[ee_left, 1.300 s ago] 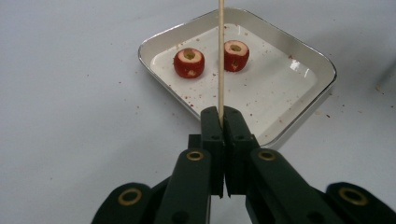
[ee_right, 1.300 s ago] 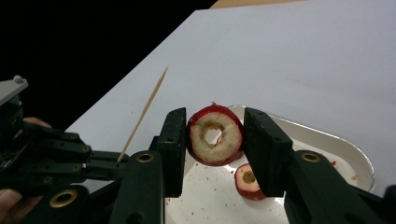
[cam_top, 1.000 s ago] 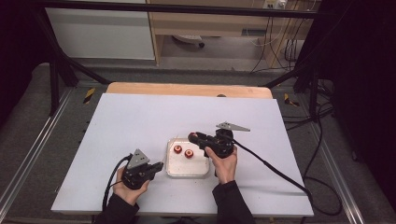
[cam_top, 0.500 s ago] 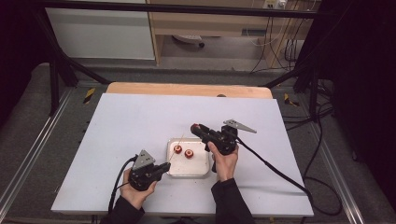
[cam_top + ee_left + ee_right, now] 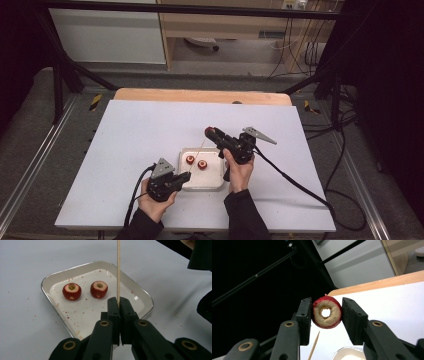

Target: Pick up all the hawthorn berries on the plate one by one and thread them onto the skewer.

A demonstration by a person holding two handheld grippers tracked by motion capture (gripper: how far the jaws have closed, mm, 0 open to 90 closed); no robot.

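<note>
My left gripper (image 5: 119,302) is shut on a thin wooden skewer (image 5: 118,270) that points up over the white tray (image 5: 47,281). Two cored red fruits (image 5: 71,291) (image 5: 99,289) lie in the tray. In the high view the left gripper (image 5: 186,176) sits at the tray's (image 5: 218,186) near left corner, and the skewer (image 5: 197,156) slants toward the right gripper (image 5: 209,132). My right gripper (image 5: 326,315) is shut on a third cored red fruit (image 5: 327,312), held above the tray's far edge with its hole facing the camera. The skewer tip (image 5: 314,345) shows just below it.
The tray rests on a white table top (image 5: 135,135) with a wooden strip (image 5: 200,95) along its far edge. Red crumbs dot the tray floor (image 5: 82,312). A black cable (image 5: 295,182) trails from the right gripper across the table's right side.
My left hand has slid right toward the tray with the skewer. The right gripper's tip has tilted slightly upward with the fruit still in it.
</note>
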